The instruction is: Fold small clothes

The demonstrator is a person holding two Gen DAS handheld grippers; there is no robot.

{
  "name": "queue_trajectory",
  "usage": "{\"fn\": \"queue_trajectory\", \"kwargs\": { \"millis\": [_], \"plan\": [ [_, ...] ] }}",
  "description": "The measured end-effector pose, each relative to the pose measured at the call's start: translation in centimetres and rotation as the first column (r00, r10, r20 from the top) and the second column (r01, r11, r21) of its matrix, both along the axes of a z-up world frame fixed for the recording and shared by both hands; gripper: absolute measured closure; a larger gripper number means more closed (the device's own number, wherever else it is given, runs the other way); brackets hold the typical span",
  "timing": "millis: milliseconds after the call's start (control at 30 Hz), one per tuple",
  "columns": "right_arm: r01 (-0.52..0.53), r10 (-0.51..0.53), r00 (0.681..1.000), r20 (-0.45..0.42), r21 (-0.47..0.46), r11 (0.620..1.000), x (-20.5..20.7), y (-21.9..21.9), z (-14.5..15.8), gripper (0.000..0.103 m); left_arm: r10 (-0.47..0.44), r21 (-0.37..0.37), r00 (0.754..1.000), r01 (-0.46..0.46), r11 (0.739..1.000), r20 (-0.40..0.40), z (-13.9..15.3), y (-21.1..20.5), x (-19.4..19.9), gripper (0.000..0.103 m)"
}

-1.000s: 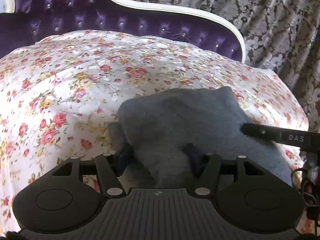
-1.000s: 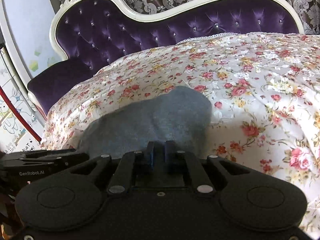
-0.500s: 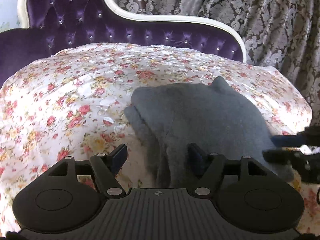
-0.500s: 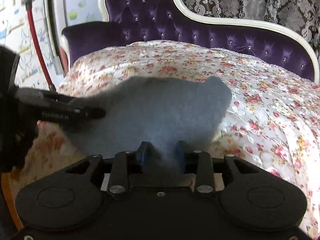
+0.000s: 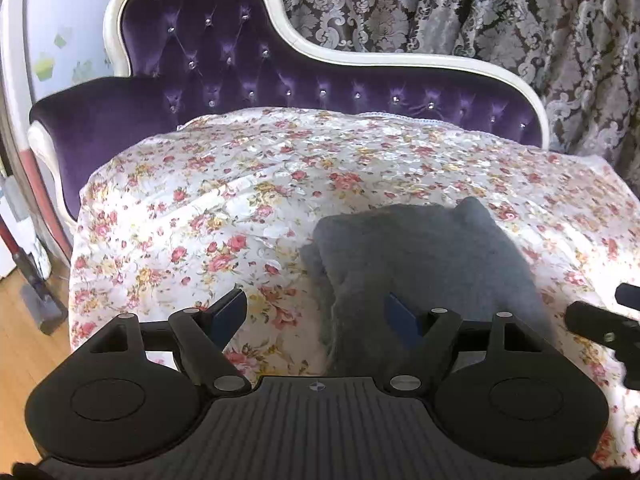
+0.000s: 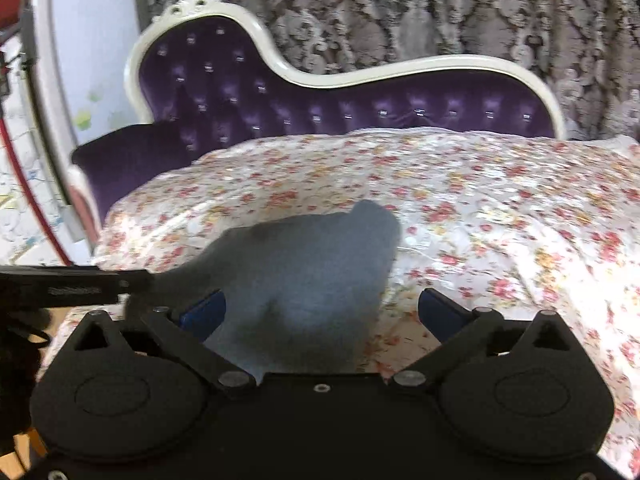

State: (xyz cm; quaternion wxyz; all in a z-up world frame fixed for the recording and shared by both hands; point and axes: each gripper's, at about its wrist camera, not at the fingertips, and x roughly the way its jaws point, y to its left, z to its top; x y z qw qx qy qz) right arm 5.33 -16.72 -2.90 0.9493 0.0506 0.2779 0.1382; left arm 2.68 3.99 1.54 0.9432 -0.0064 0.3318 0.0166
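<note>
Two tools, both released, nothing held. Folded grey fleece garment (image 5: 424, 264) lies on floral-print bed cover (image 5: 224, 216), just ahead of left tool (image 5: 316, 312) toward its right finger; dead ahead of right tool (image 6: 320, 312), reaching its left finger. Long axis runs away from tools.

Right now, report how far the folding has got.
Done: the grey cloth lies doubled over on the floral sheet. In hand: nothing; the left gripper and right gripper are both open. Left: possibly another fold.
</note>
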Motion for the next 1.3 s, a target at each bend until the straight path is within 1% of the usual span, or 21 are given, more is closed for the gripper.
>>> {"fn": "queue_trajectory", "kwargs": {
  "millis": [133,233,300,433,467,567,600,633,767,800,1033,1300],
  "plan": [
    [0.071,-0.072,0.997,-0.033,-0.032,0.997,-0.2,0.0,0.1,0.001,-0.012,0.018,1.000,0.011,1.000,0.008,0.3,-0.4,-0.7,0.028],
    [0.137,-0.141,0.988,-0.063,-0.059,0.989,-0.5,0.0,0.3,0.001,-0.021,0.046,1.000,0.021,0.999,-0.007,0.2,-1.0,-0.9,0.028],
    [0.167,-0.172,0.982,-0.074,-0.066,0.984,-0.9,-0.1,0.3,0.001,-0.030,0.049,0.999,0.030,0.998,-0.015,0.1,-1.3,-1.1,0.028],
    [0.141,-0.143,0.988,-0.065,-0.033,0.989,-1.6,-0.3,0.5,0.001,-0.046,0.010,0.998,0.046,0.999,-0.031,0.1,-1.4,-1.4,0.028],
    [0.133,-0.134,0.989,-0.062,-0.028,0.991,-1.7,-0.3,0.5,0.001,-0.045,0.013,0.999,0.045,0.999,-0.029,0.1,-1.5,-1.5,0.028],
    [0.123,-0.124,0.991,-0.054,-0.030,0.992,-2.1,0.1,0.8,0.001,-0.042,0.042,0.999,0.043,0.998,-0.028,0.2,-1.9,-1.7,0.021],
    [0.121,-0.123,0.991,-0.054,-0.029,0.992,-2.2,0.1,0.8,0.001,-0.045,0.046,0.999,0.046,0.998,-0.031,0.3,-2.0,-1.7,0.013],
    [0.121,-0.122,0.991,-0.055,-0.028,0.992,-2.3,0.2,0.8,0.001,-0.049,0.043,0.998,0.050,0.998,-0.032,0.3,-2.0,-1.8,0.008],
    [0.124,-0.125,0.991,-0.052,-0.020,0.992,-2.7,0.1,1.0,0.001,-0.051,0.015,0.998,0.051,0.999,-0.029,0.4,-1.9,-2.2,0.005],
    [0.126,-0.126,0.991,-0.050,-0.019,0.992,-2.8,0.1,1.0,0.001,-0.050,0.010,0.998,0.050,0.999,-0.031,0.4,-1.8,-2.2,0.000],
    [0.120,-0.121,0.991,-0.053,-0.025,0.993,-3.4,0.2,1.1,0.001,-0.042,-0.059,0.998,0.039,0.997,-0.044,0.1,-1.5,-2.9,0.000],
    [0.117,-0.117,0.992,-0.056,-0.012,0.993,-4.2,0.4,1.0,0.001,-0.021,-0.050,0.999,0.018,0.999,-0.049,-0.2,-1.4,-3.5,0.000]
  ]
}}
